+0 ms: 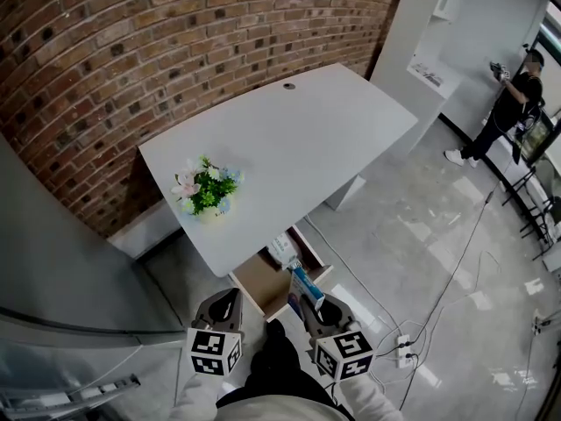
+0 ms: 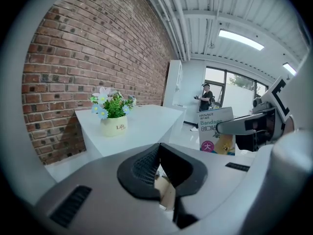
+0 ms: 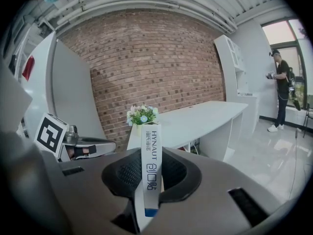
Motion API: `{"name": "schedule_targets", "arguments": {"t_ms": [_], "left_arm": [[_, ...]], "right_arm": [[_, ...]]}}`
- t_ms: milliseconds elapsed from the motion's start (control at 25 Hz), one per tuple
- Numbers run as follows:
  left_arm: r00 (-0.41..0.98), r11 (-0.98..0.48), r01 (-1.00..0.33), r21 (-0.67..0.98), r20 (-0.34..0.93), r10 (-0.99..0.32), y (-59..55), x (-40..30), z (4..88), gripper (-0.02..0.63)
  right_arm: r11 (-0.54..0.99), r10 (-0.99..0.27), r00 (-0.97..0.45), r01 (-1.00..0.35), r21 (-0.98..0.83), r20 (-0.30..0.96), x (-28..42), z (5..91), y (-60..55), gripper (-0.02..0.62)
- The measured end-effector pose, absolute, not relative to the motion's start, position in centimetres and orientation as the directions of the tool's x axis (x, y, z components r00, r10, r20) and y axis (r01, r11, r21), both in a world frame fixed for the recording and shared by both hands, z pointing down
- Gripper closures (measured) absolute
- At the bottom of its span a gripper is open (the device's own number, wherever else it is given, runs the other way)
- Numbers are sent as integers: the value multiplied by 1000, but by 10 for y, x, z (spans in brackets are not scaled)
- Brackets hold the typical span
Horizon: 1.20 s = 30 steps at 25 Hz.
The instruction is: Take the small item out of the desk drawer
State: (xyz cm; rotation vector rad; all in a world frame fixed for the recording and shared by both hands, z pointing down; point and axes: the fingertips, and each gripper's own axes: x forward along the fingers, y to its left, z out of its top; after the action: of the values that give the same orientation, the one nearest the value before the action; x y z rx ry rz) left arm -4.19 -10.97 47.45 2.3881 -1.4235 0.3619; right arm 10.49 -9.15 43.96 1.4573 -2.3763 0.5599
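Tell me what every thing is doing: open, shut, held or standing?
desk drawer: open.
right gripper: shut on the bandage box.
bandage box: held upright between the jaws.
left gripper: shut, empty.
flower pot: standing upright on the desk.

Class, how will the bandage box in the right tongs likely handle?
The box is probably light: it looks like thin printed card, and the right tongs alone hold it up. It seems fairly stiff, since its faces look flat in the grip, though a hard squeeze might dent it. Stood on its narrow edge, it would likely tip.
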Motion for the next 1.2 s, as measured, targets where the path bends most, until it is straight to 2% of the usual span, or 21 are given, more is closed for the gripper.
{"name": "schedule_targets", "arguments": {"t_ms": [360, 1200], "left_arm": [[472, -451, -881, 145, 356, -807, -101, -51, 461, 588], [483, -465, -875, 139, 339, -807, -85, -64, 459, 588]], "right_arm": [[383, -827, -399, -915, -123, 396, 109, 422, -75, 509], [357, -844, -374, -927, -117, 384, 101, 421, -62, 509]]}}
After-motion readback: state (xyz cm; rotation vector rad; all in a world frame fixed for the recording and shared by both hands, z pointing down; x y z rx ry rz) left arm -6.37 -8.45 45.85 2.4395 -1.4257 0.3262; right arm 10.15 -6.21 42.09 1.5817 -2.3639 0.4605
